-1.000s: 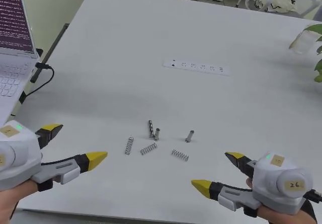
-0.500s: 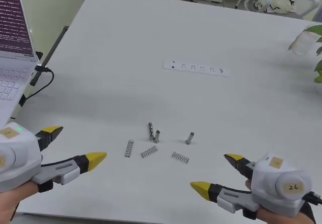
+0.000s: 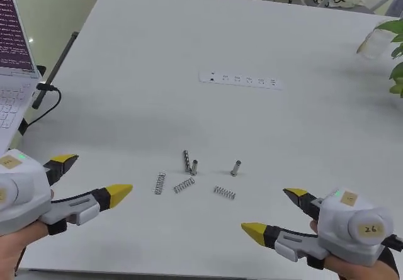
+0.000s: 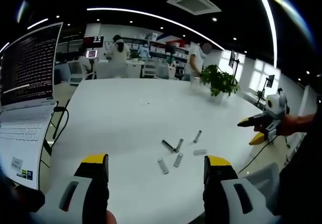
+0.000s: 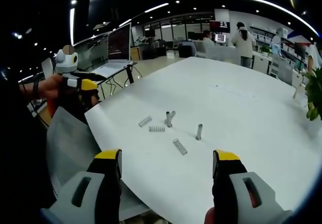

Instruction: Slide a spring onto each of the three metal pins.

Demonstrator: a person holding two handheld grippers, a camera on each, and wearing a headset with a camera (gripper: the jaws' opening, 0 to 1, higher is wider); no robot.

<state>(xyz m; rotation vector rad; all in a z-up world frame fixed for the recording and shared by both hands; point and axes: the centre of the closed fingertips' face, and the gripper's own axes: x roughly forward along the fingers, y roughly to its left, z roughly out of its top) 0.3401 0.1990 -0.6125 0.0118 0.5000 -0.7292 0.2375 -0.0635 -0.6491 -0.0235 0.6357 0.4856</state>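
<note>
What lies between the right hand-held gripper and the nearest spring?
Just bare table separates the right hand-held gripper from that spring, as the head view shows.

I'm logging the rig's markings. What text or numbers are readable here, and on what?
"26": on the round sticker on the right gripper.
Text lines on the laptop screen: too small to read.
Marks on the square sticker on the left gripper: blurred.

Parts count on the counter (image 3: 302, 123)
Counting 3 springs (image 3: 160, 183), (image 3: 184, 185), (image 3: 224, 193) and 3 metal pins (image 3: 186, 160), (image 3: 194, 167), (image 3: 236, 168) lying loose mid-counter. Also showing: 1 power strip (image 3: 239, 80), 1 laptop (image 3: 12, 72) sitting at left, 1 potted plant (image 3: 397, 53) at far right. 2 claws hovering near: left claw (image 3: 97, 175), right claw (image 3: 272, 211).
</note>
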